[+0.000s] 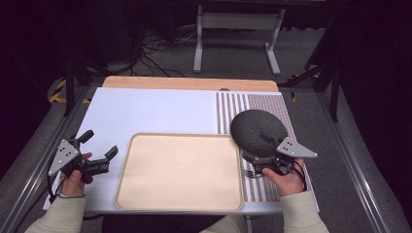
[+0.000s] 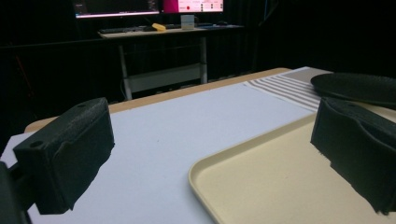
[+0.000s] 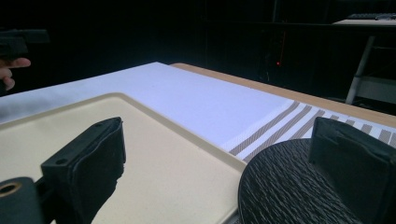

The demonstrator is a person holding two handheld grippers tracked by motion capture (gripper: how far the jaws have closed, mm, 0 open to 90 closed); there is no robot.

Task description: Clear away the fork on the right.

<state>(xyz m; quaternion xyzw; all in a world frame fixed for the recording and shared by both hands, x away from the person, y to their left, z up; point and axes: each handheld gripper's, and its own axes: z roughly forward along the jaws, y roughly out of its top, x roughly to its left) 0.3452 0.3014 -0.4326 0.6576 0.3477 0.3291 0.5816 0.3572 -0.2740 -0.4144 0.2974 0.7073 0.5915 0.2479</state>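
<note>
High view: 1 tray (image 1: 145, 194), 1 plate (image 1: 256, 130), 2 grippers.

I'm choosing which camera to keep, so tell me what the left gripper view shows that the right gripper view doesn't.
Left gripper view alone: lit monitors on a desk beyond the table, and the left gripper with its jaws apart.

Right gripper view alone: the right gripper with its jaws apart over the edge of the plate, and fingers of the other hand.

Both: the beige tray, dark plate, white mat, striped cloth.
</note>
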